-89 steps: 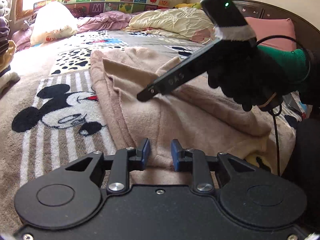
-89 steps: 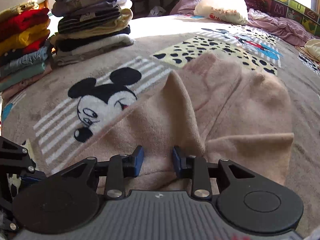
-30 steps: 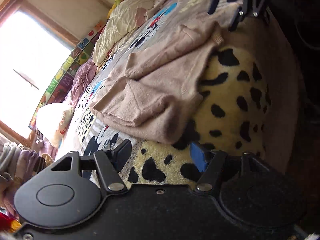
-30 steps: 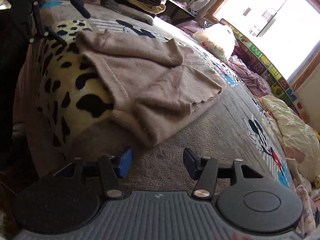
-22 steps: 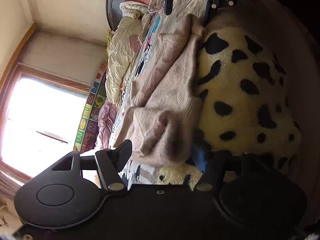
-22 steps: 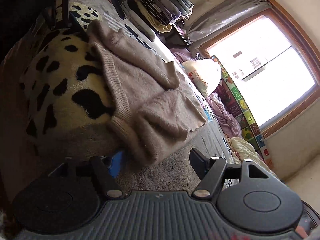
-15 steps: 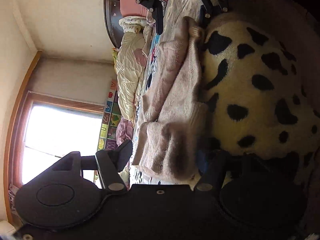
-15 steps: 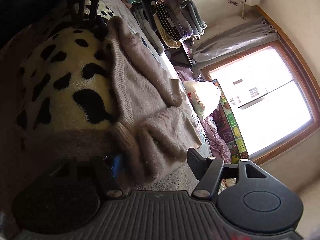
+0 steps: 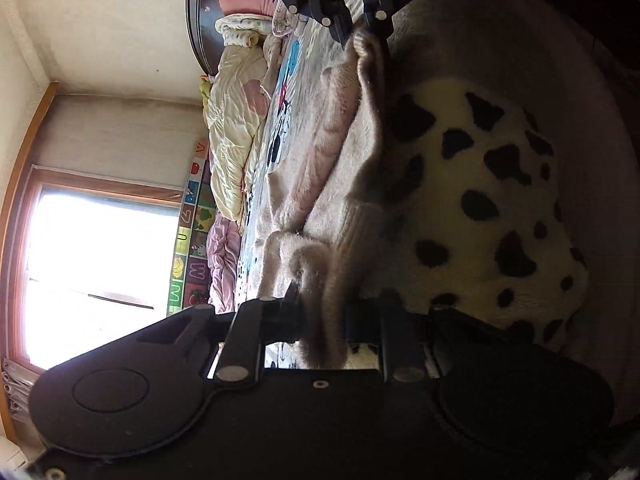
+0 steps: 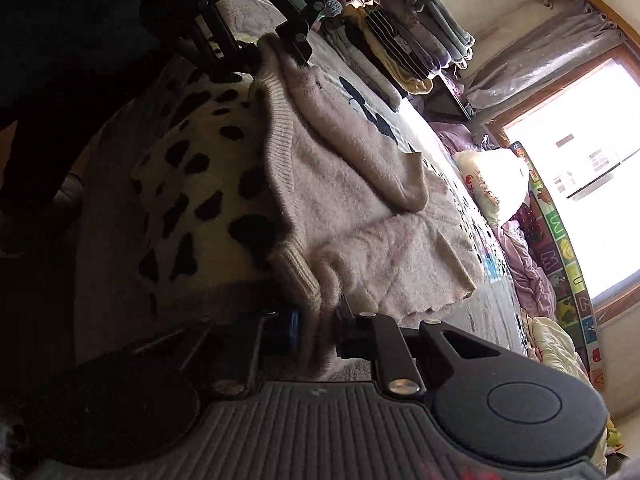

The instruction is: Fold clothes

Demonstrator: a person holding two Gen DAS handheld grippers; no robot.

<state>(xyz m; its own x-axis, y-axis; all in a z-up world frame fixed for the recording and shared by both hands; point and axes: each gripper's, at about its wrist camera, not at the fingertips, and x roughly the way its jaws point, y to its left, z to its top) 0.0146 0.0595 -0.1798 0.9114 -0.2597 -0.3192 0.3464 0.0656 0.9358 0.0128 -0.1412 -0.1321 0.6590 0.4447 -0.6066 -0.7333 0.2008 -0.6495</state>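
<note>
**Q:** Log entry, jaw state on both of your tools?

**A:** Your left gripper [image 9: 322, 322] has its jaws pinched narrow on a fuzzy beige sweater [image 9: 320, 184]. A thick bunched corner of the knit fills the gap between the jaws and hangs down past them toward the camera. Your right gripper [image 10: 316, 330] is the same: jaws closed on the ribbed hem corner of the sweater [image 10: 344, 184], with the blue pad of the left finger [image 10: 289, 330] just showing beside the fabric.

**Q:** Where does the garment sit relative to the jaws?

**A:** In both views it stretches straight ahead from between the jaws to the other tool. In the left wrist view your right gripper [image 9: 362, 26] appears far ahead at the top, clamped on the opposite corner. In the right wrist view your left gripper [image 10: 276, 48] sits far ahead, upper left, holding its corner. So you hold one edge of the sweater taut between the two tools. A sleeve lies folded across the body ahead of the right jaws.

**Q:** What lies around it?

**A:** The rest of the sweater rests on a bed blanket; a cream patch with black spots [image 9: 492, 200] lies right of the left jaws and left of the right jaws. A stack of folded clothes [image 10: 412, 44] stands far ahead of the right jaws, and a bright window [image 10: 588, 152] is off to their right. Both views are rolled sideways.
</note>
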